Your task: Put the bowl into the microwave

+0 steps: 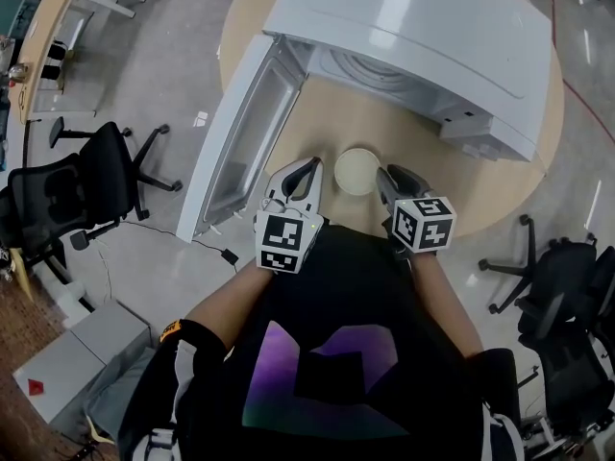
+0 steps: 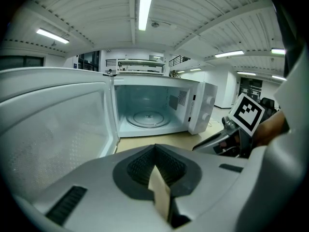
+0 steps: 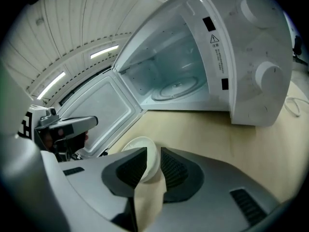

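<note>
Room: an open office with a grey floor (image 1: 163,84), black swivel chairs (image 1: 86,185) at the left and right, and long ceiling lamps (image 2: 145,11) overhead.
Desk: a round desk (image 1: 375,128) of pale, smooth, matte wood. It carries the microwave on its far side and the bowl on the near side.
Microwave: a white, boxy microwave (image 1: 413,27) with its door (image 1: 240,142) swung wide to the left. A round glass turntable (image 2: 147,118) lies bare on the floor of the open cavity.
Bowl: a small, round, cream bowl (image 1: 356,171), thin-walled and glossy like glazed ceramic or hard plastic. It is outside the microwave, just in front of the opening. I cannot tell whether it rests on the desk or is barely lifted.
Right hand-held gripper (image 1: 388,177): clenched on the bowl's right rim, with one dark ribbed pad inside the wall and one outside.
Left hand-held gripper (image 1: 310,165): jaws together with nothing in them, just left of the bowl.
Step in hand: carrying the bowl into the cavity, which is not yet done.
Doing it well: a one-sided pinch on a slick rim will likely let the bowl tip, so keep it level and move slowly. Clear the cavity's lower edge, aim for the middle of the turntable, and let go only once the base rests flat. Keep the left tool clear of the door.
</note>
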